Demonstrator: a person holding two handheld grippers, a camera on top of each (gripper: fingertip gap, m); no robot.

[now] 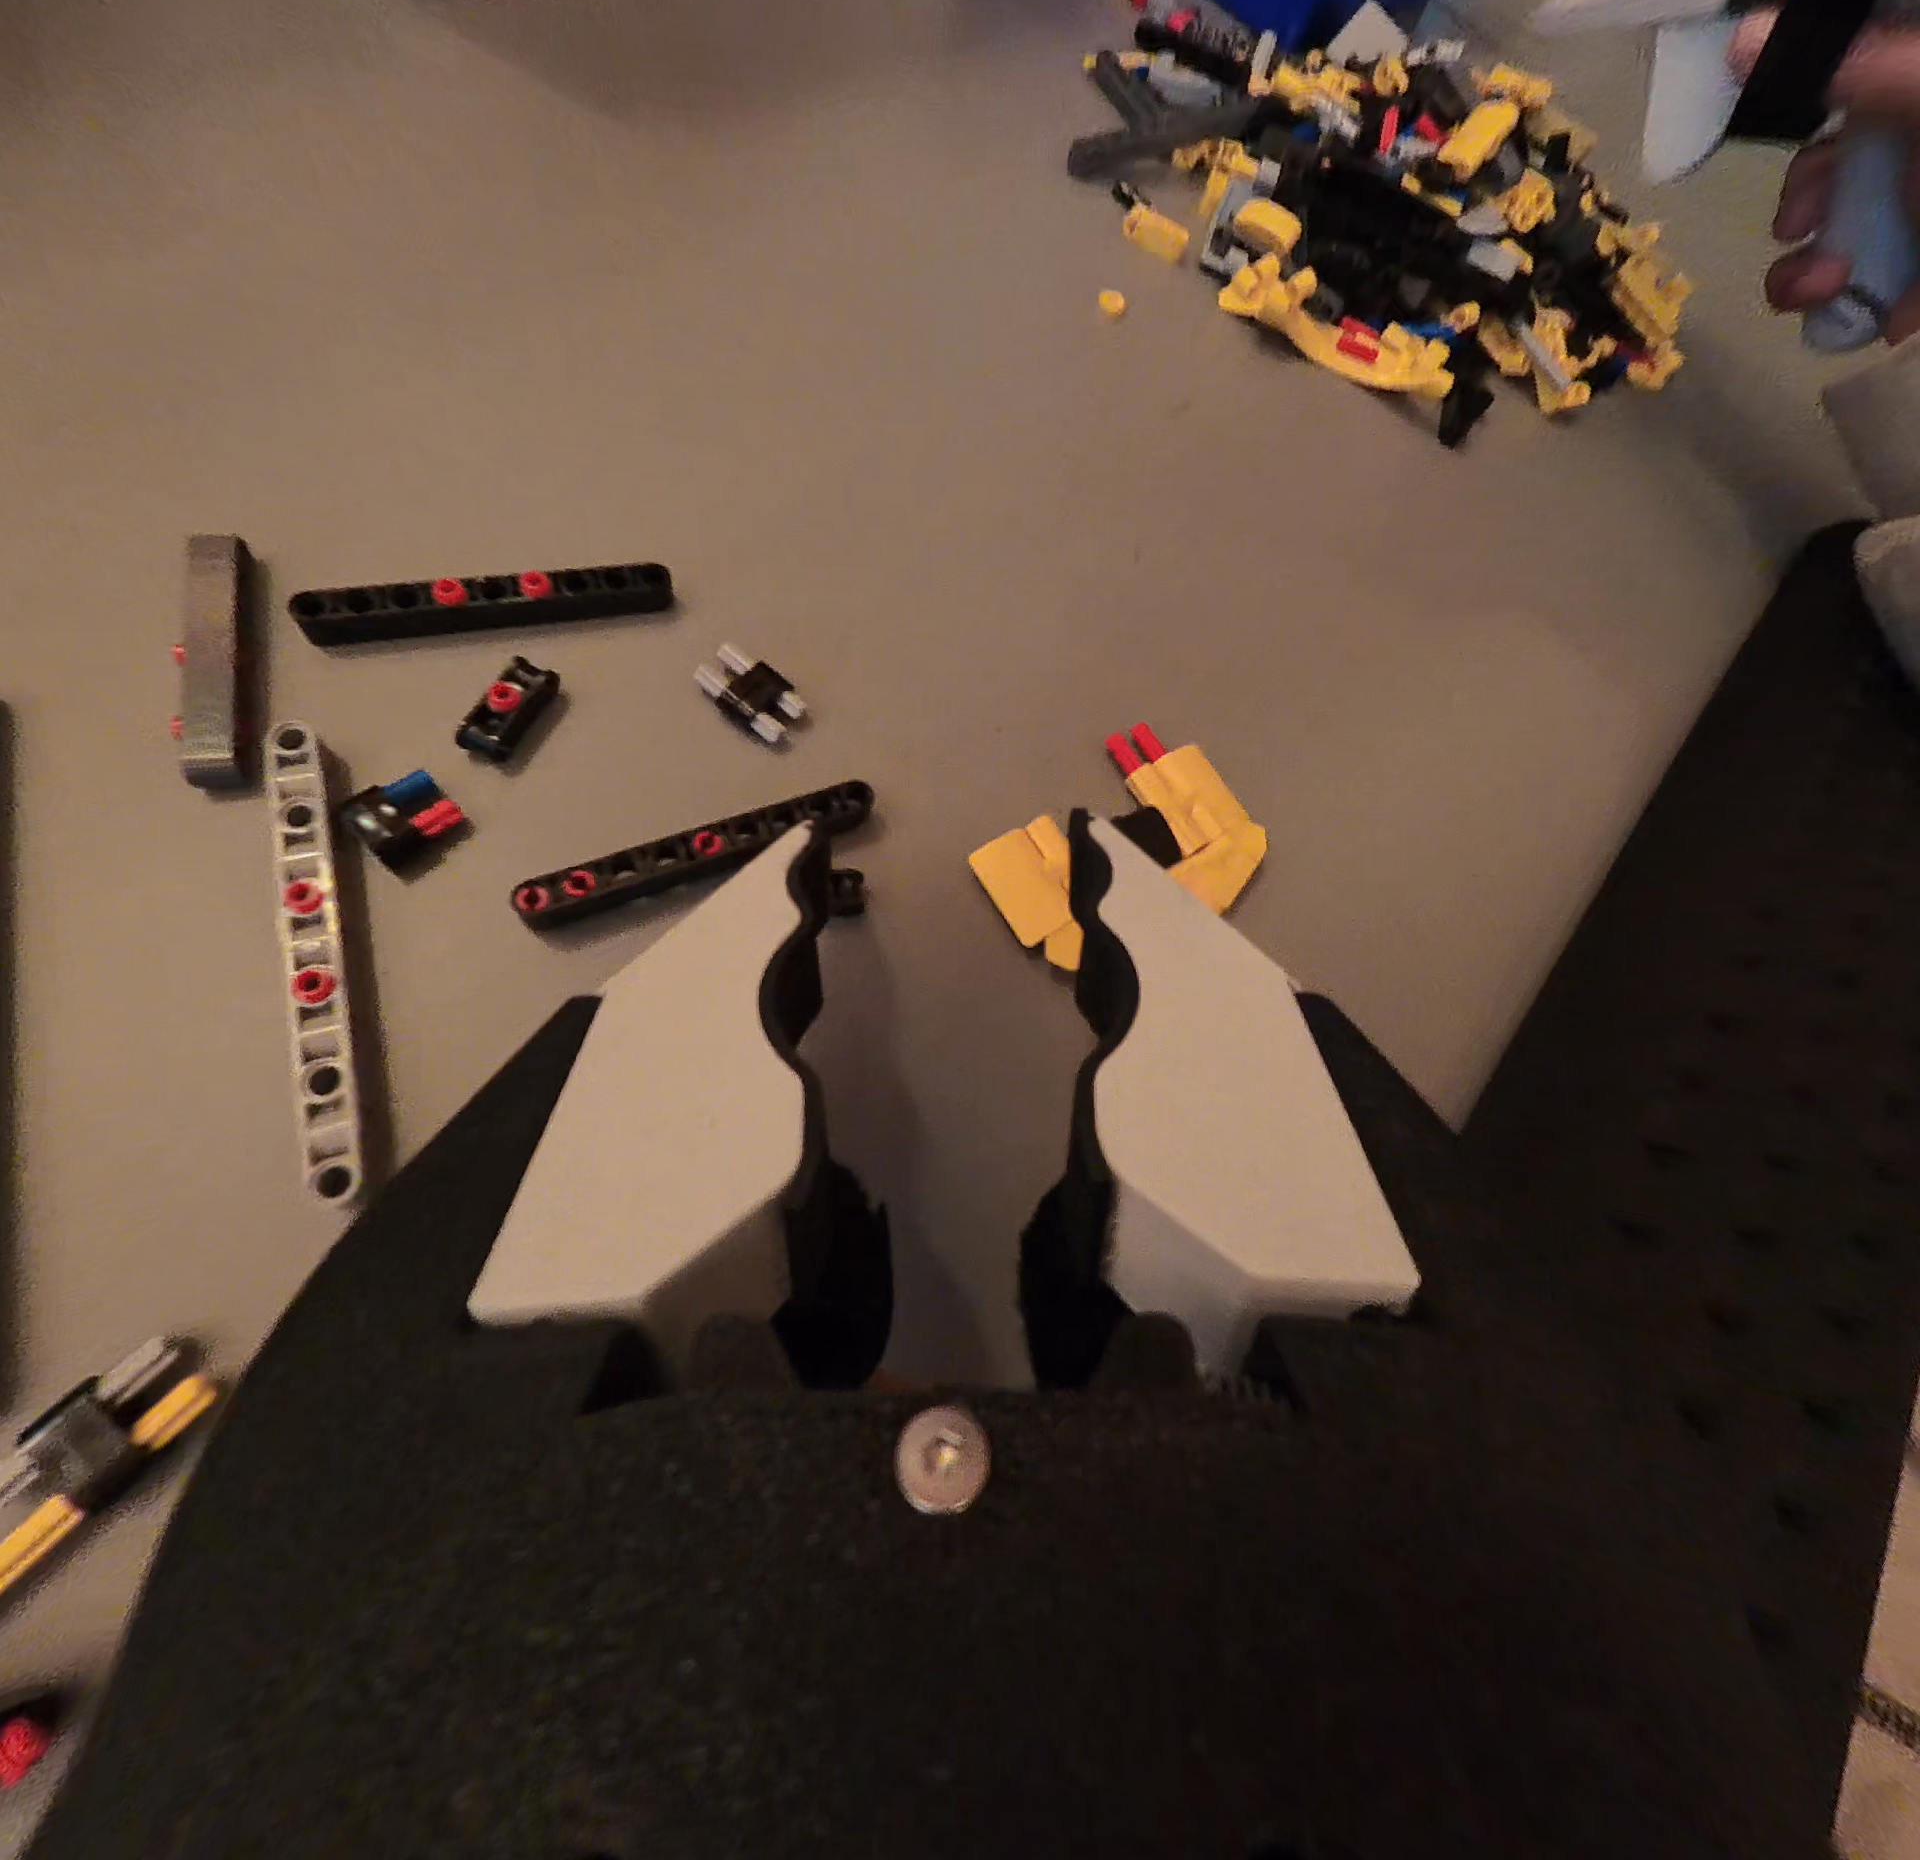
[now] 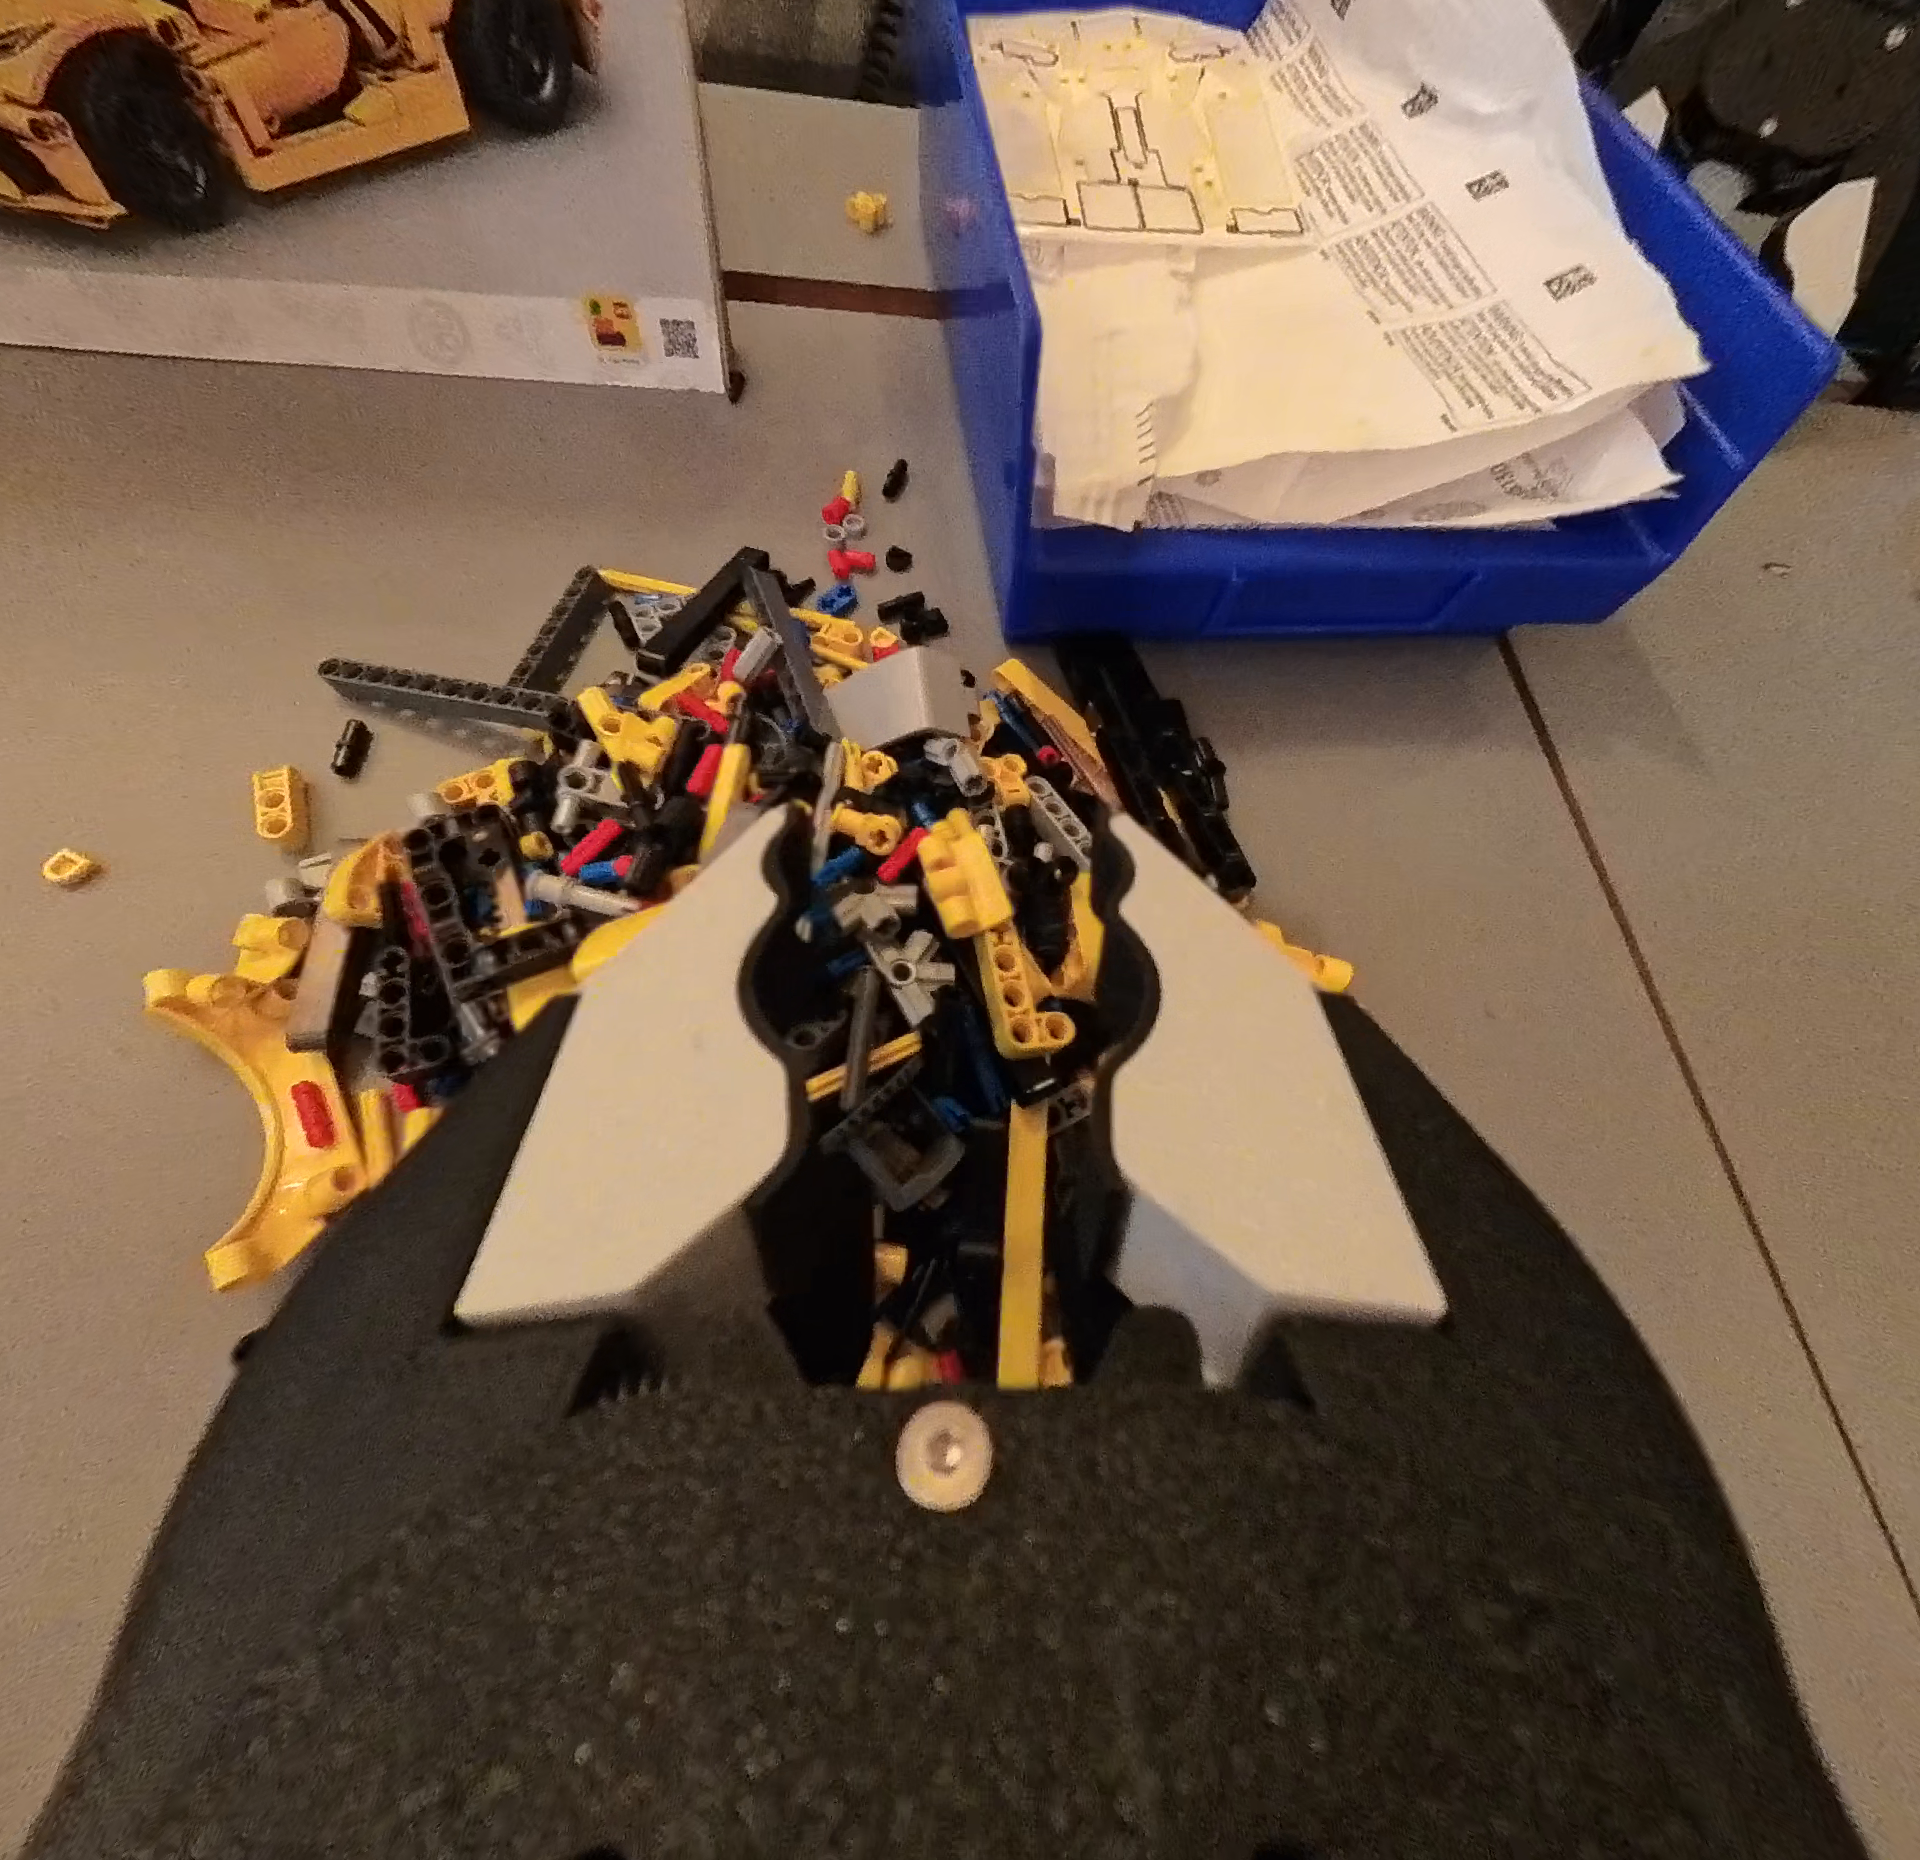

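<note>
My left gripper (image 1: 943,834) is open and empty above the grey table. Its left fingertip is over the end of a black holed beam with red pins (image 1: 691,854). Its right fingertip covers part of a yellow piece with two red pins (image 1: 1195,823). My right gripper (image 2: 945,823) is open and empty, hovering over a pile of yellow, black, red and blue building parts (image 2: 727,854). The same pile (image 1: 1382,221) shows at the far right in the left wrist view, with a person's hand (image 1: 1839,200) beside it.
Sorted parts lie left: a second black beam (image 1: 478,600), a light grey beam (image 1: 312,958), a dark grey beam (image 1: 213,657), small connectors (image 1: 509,709). A blue bin (image 2: 1351,584) with paper sheets (image 2: 1299,252) stands behind the pile. A box with a yellow car picture (image 2: 343,148) lies back left. The left gripper's tips are roughly 40 centimetres from the right gripper's.
</note>
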